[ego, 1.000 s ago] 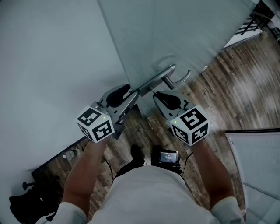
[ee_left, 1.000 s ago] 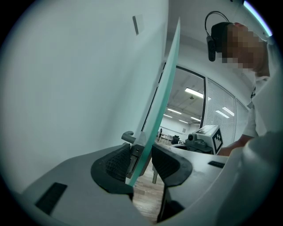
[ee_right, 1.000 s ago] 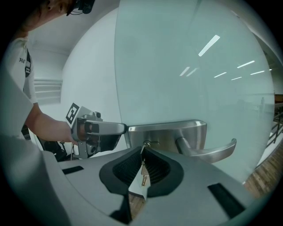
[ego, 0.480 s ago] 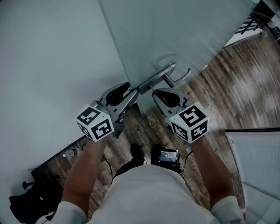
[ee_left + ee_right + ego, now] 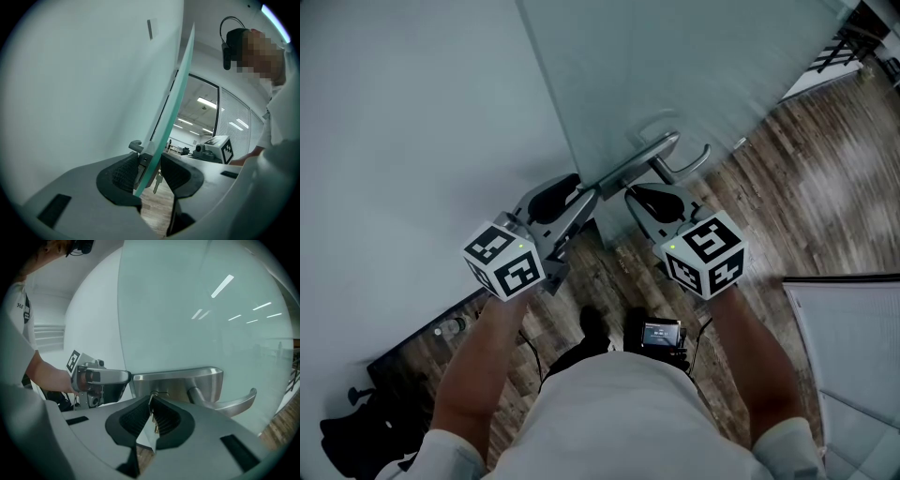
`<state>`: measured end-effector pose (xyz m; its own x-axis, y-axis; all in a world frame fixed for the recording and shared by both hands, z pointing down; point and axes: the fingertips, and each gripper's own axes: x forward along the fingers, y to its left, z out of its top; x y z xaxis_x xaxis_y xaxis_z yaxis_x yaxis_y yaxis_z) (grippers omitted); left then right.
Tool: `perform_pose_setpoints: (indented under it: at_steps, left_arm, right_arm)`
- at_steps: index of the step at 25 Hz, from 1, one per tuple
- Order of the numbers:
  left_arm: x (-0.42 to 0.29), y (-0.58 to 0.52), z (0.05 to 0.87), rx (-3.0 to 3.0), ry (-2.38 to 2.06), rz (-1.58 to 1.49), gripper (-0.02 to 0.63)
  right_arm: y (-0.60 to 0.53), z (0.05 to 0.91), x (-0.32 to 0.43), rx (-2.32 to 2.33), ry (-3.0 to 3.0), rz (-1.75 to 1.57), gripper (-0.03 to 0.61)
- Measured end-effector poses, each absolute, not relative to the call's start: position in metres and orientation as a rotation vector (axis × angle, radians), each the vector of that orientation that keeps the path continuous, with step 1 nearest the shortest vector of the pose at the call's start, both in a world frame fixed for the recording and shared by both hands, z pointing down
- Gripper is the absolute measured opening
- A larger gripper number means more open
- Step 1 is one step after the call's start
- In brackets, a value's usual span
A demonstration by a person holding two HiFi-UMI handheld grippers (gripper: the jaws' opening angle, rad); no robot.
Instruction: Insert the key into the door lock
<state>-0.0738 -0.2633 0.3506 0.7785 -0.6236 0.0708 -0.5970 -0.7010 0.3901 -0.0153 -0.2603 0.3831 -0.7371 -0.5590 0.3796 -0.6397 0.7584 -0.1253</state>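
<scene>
The glass door (image 5: 675, 66) carries a steel lock plate (image 5: 630, 171) with a lever handle (image 5: 686, 170). My left gripper (image 5: 579, 199) straddles the door's edge, its jaws closed on the glass and plate; the left gripper view shows that gripper (image 5: 151, 169) with the door edge (image 5: 165, 126) running between the pads. My right gripper (image 5: 639, 195) is shut on the key. In the right gripper view the key (image 5: 153, 422) stands between the pads of the right gripper (image 5: 151, 405), its tip at the keyhole (image 5: 154, 393) in the lock plate (image 5: 183, 383). The key (image 5: 157, 182) also shows past the glass.
Wood floor (image 5: 787, 178) lies beyond the door. A white wall (image 5: 403, 122) stands left. Black equipment (image 5: 356, 417) sits on the floor at lower left, and a white panel (image 5: 853, 337) is at the right. The lever handle (image 5: 229, 403) juts out right of the keyhole.
My right gripper has crept forward toward the lock plate with the key. The left gripper has held its place on the door edge.
</scene>
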Motion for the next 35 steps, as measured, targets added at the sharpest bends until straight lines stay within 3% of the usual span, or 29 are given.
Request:
perform_pose_setpoints:
  at_steps: [35]
  left_arm:
    - [-0.0755,-0.2662,0.3534,2.566,-0.920,-0.104,0.150]
  right_arm:
    - [-0.2667,0.3886,-0.0172,0.979,-2.644,0.538,0.034]
